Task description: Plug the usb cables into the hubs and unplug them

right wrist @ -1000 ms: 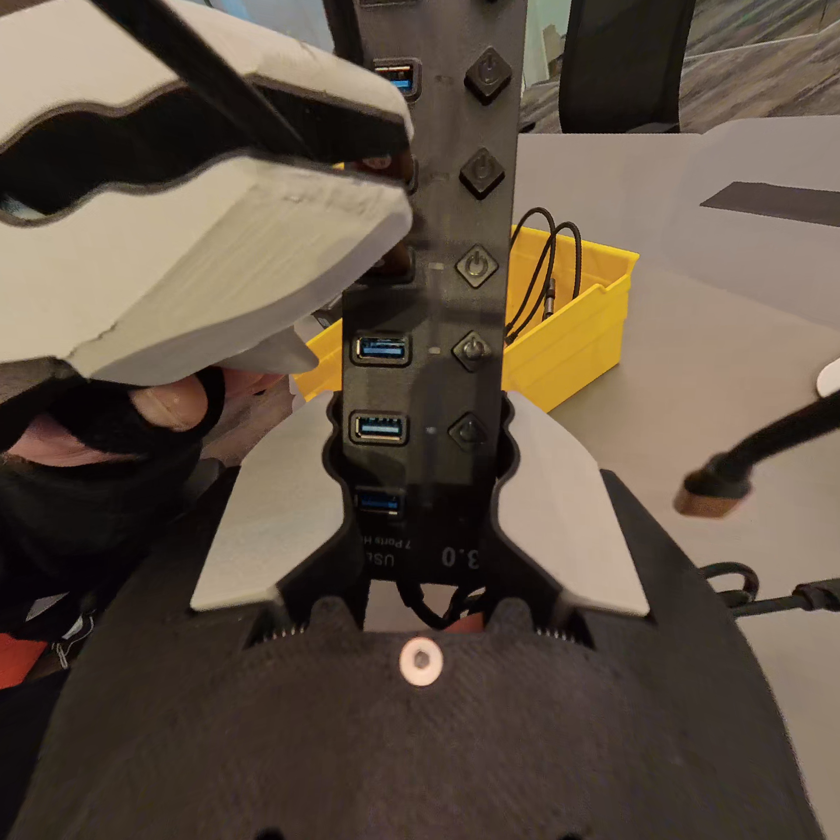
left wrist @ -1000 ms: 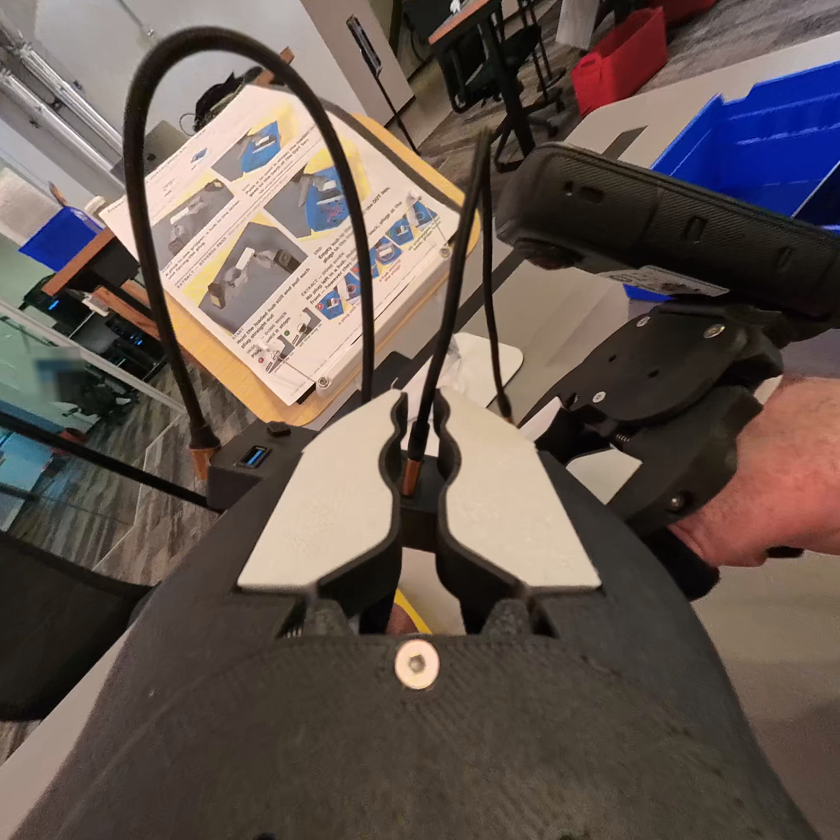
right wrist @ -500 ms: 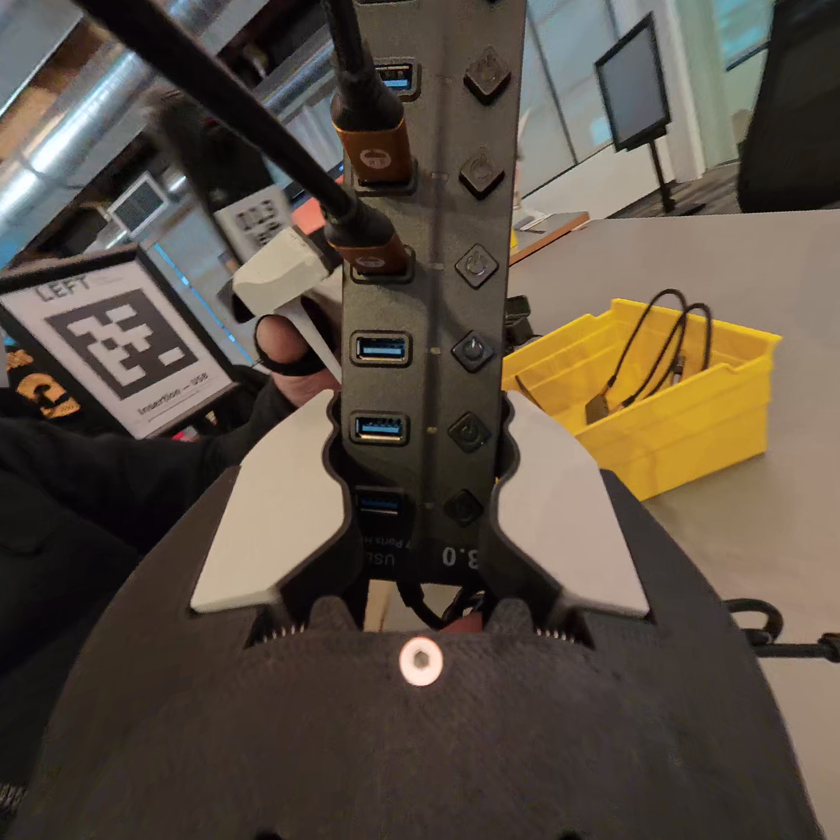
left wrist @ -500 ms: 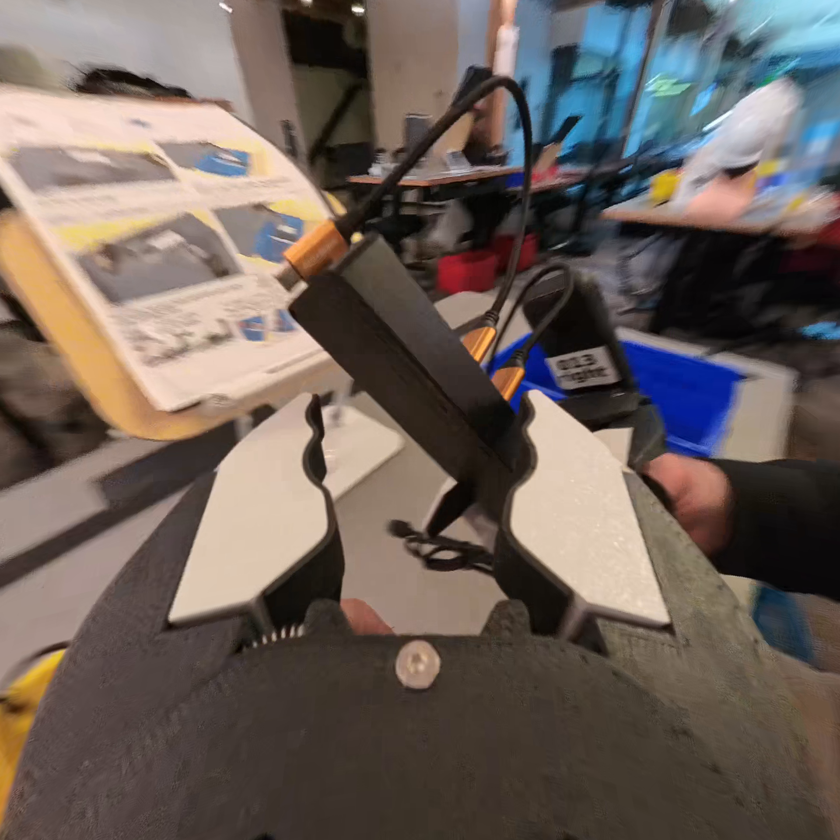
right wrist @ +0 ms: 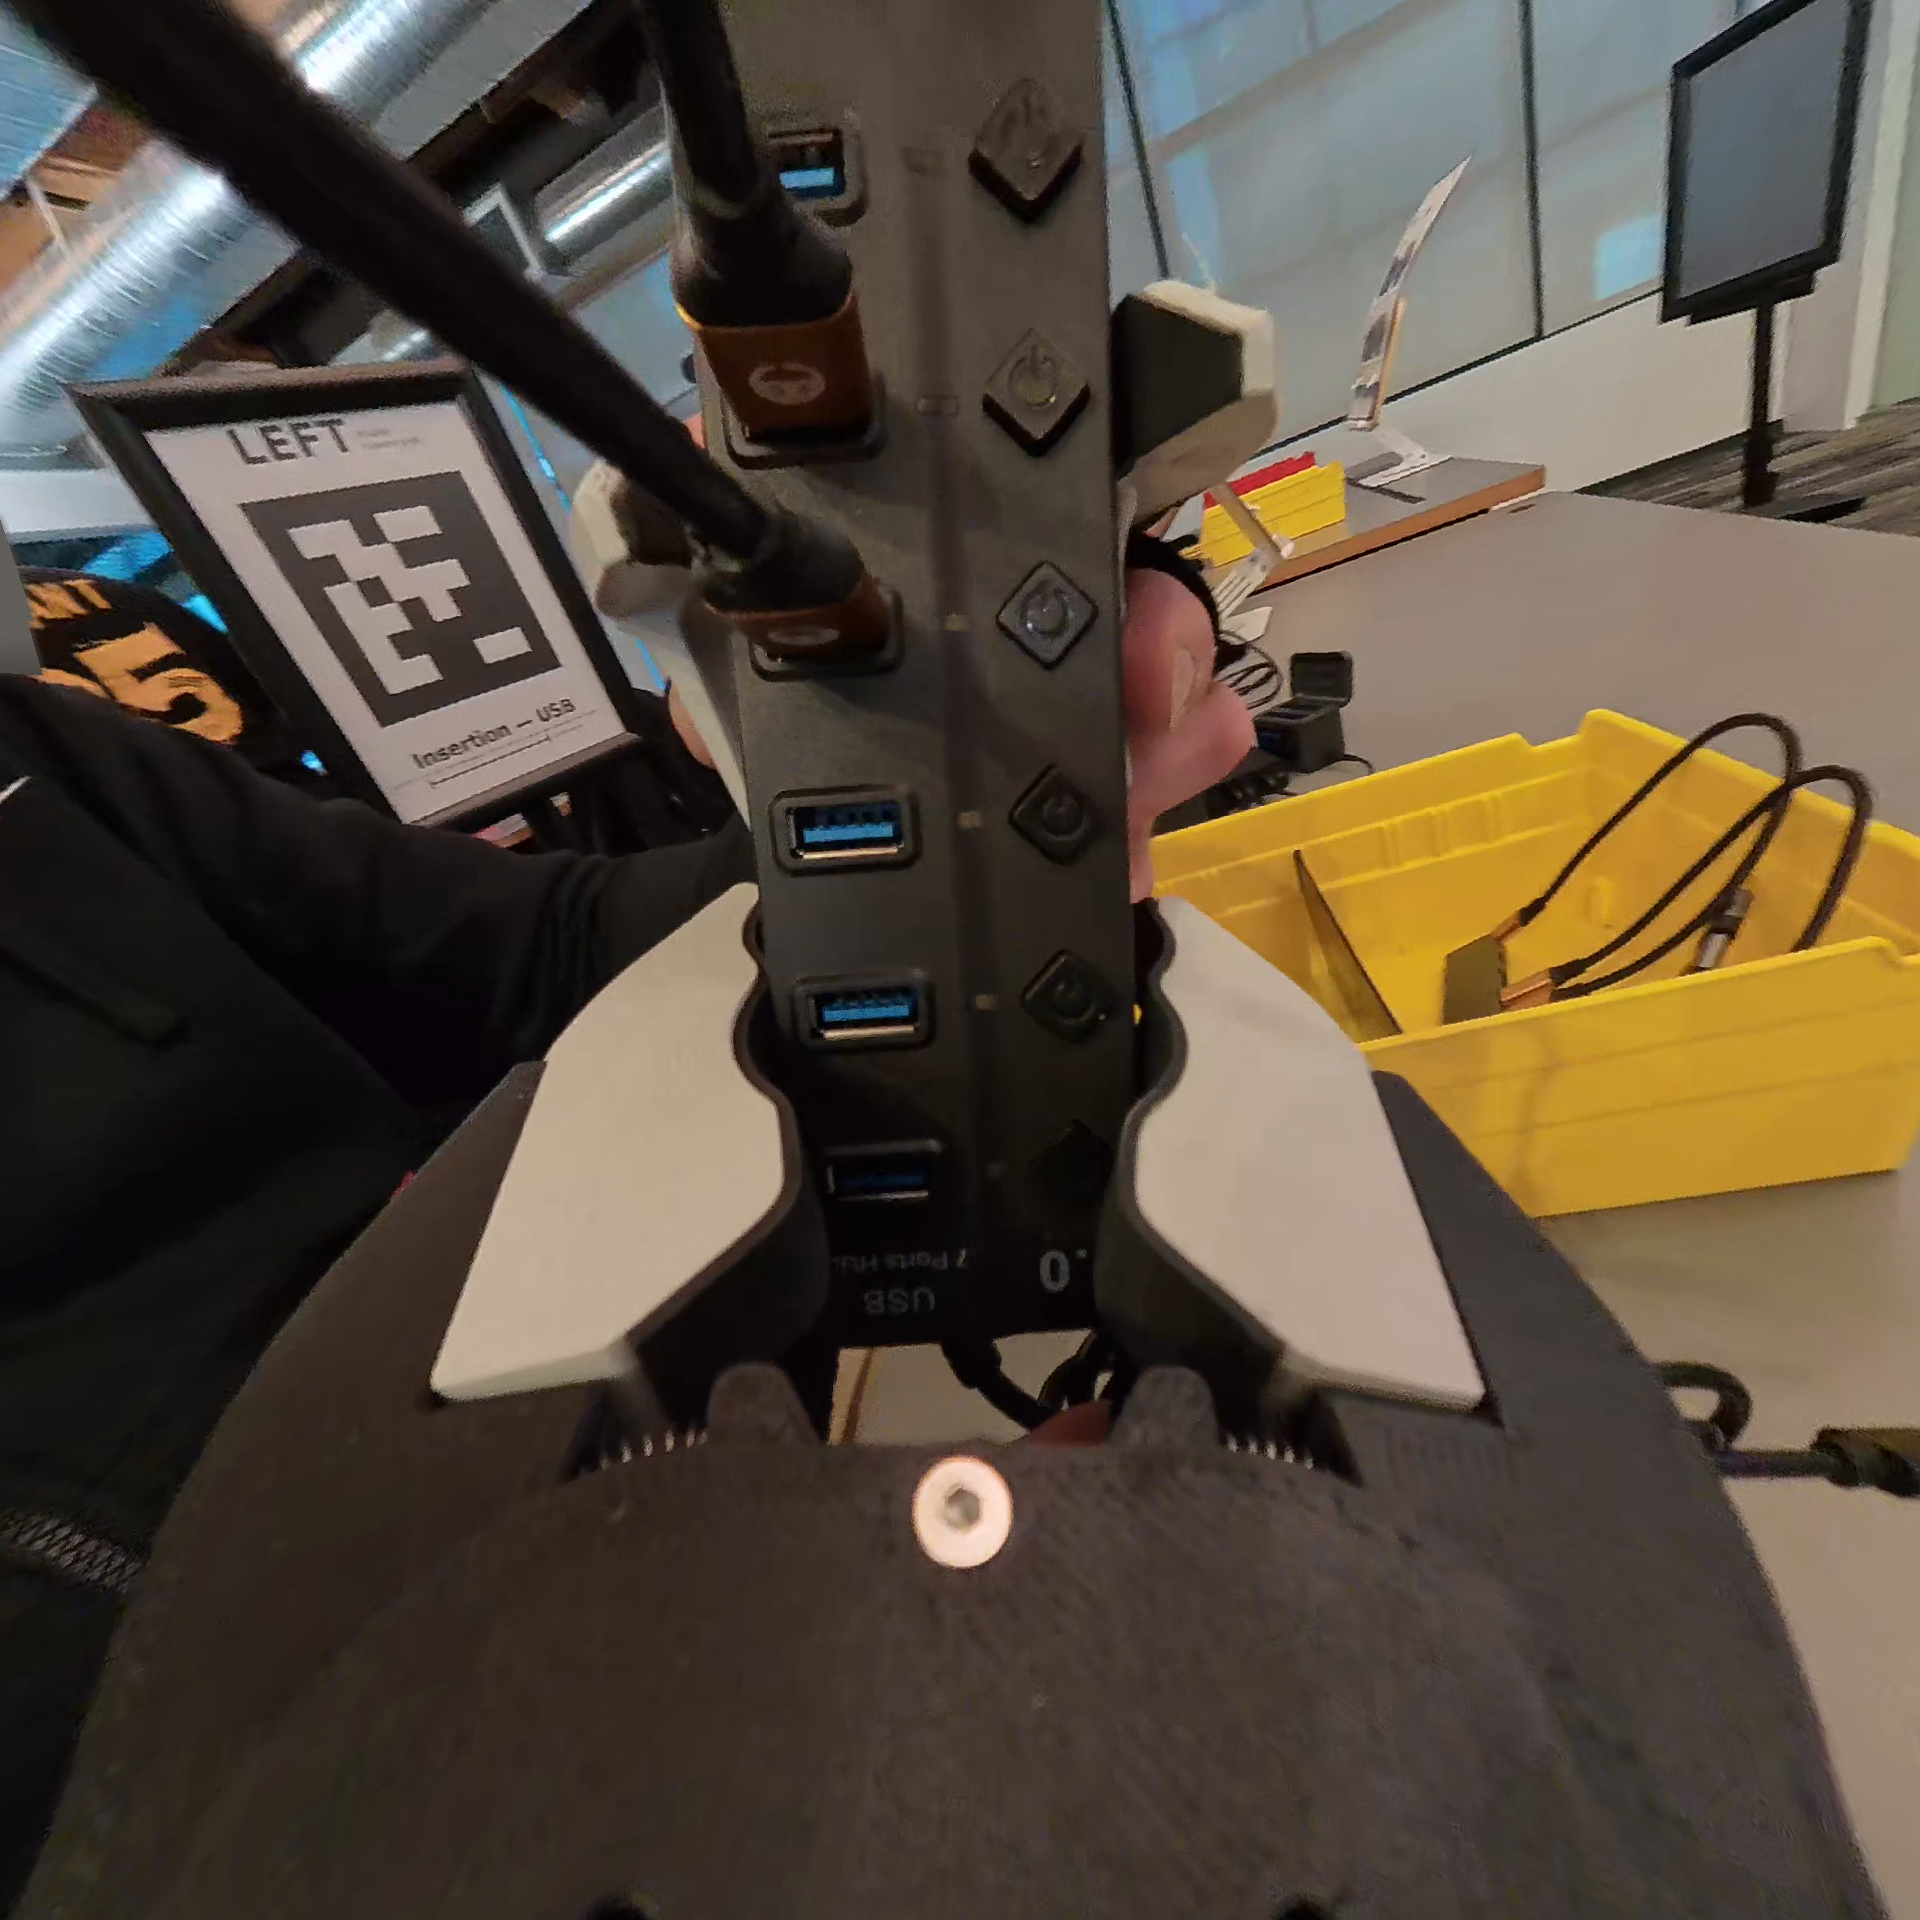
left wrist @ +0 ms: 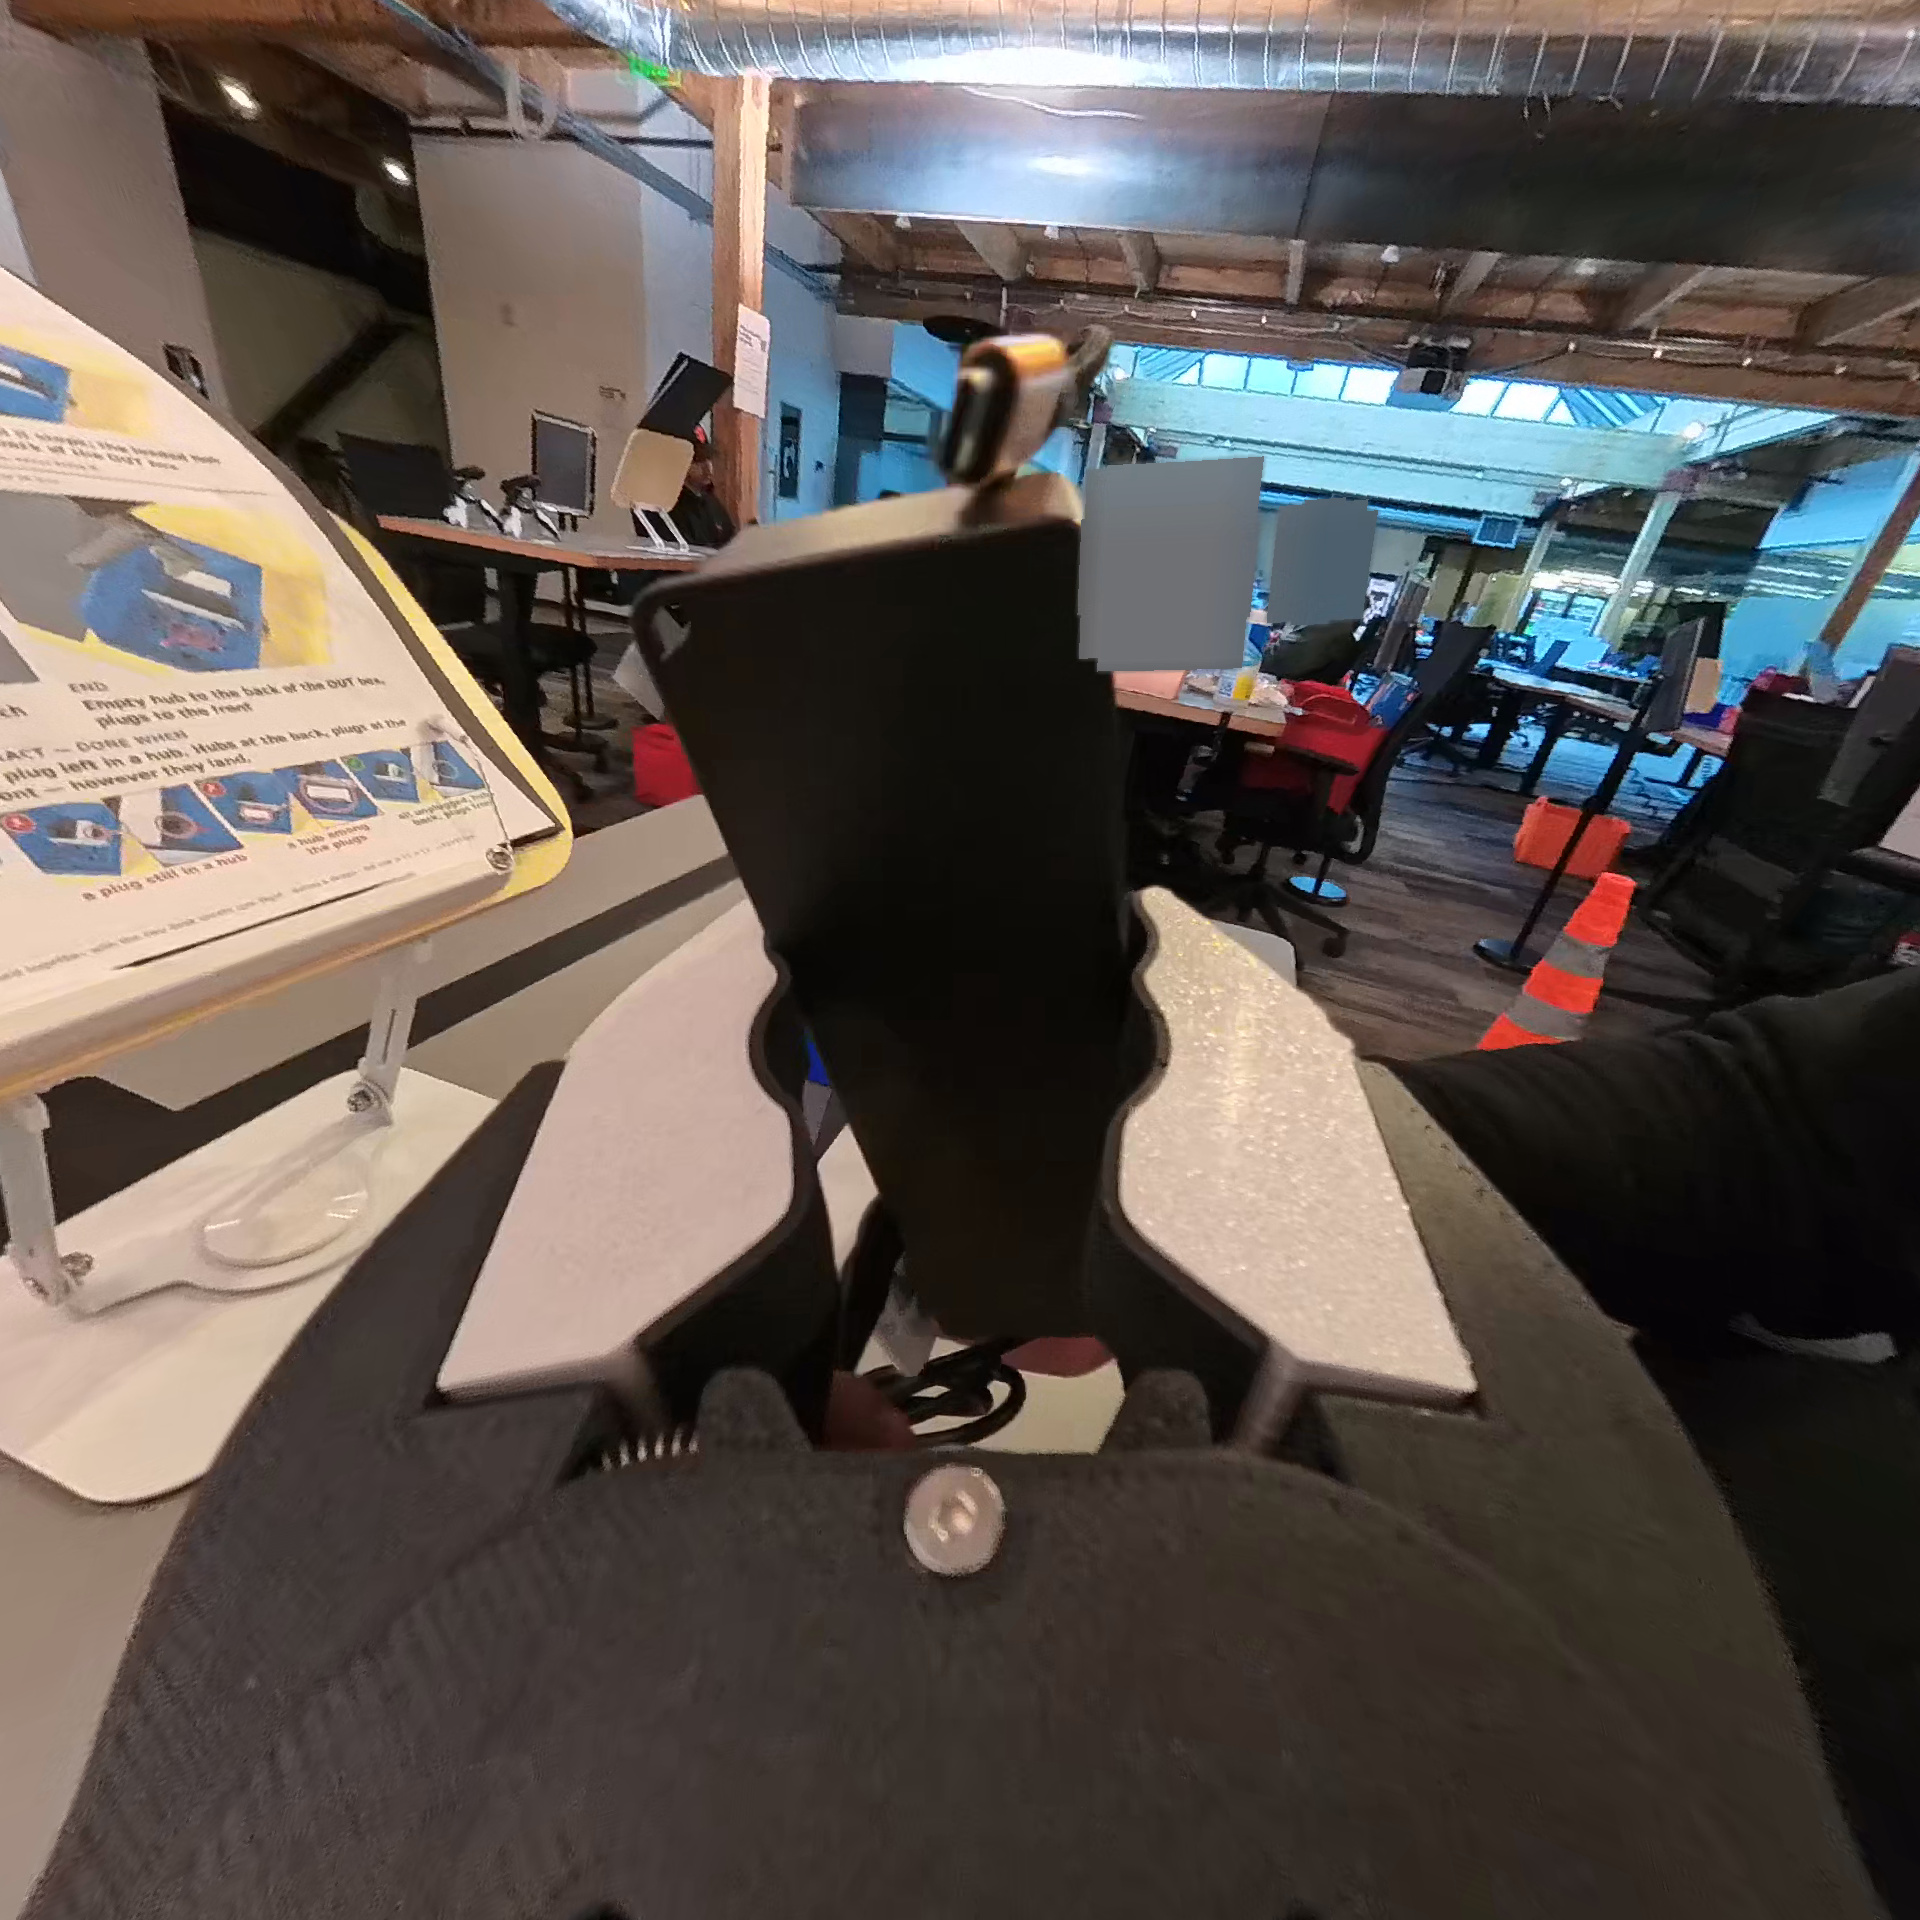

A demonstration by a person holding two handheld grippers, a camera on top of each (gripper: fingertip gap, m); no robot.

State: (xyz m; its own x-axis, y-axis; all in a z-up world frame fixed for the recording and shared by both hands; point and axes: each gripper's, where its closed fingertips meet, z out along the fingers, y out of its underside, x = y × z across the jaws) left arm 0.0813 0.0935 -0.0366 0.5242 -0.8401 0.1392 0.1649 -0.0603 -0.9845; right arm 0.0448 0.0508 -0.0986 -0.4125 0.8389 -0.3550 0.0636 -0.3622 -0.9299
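Note:
A black USB hub (right wrist: pixel 935 727) stands upright between my right gripper's (right wrist: pixel 951 997) pads, which press on its two edges. Two black cables with copper plugs (right wrist: pixel 779 384) (right wrist: pixel 821 623) sit in its upper ports; several blue ports below are empty. My left gripper (left wrist: pixel 951 987) has come from the back of the same hub (left wrist: pixel 914 831), and its pads touch both edges. Its fingertips (right wrist: pixel 1195 384) show beside the hub in the right wrist view. One copper plug (left wrist: pixel 1013 416) sticks out above the hub's top in the left wrist view.
A yellow bin (right wrist: pixel 1558 1122) with more cables (right wrist: pixel 1714 862) stands on the grey table at the right. An instruction board on a stand (left wrist: pixel 208 675) is at the left. A framed marker sign (right wrist: pixel 384 582) stands behind. A loose cable (right wrist: pixel 1849 1444) lies at the right edge.
My left gripper let go of the cable plug, opened wide, swung round behind the hub and closed on its edges. My right gripper kept its hold on the hub.

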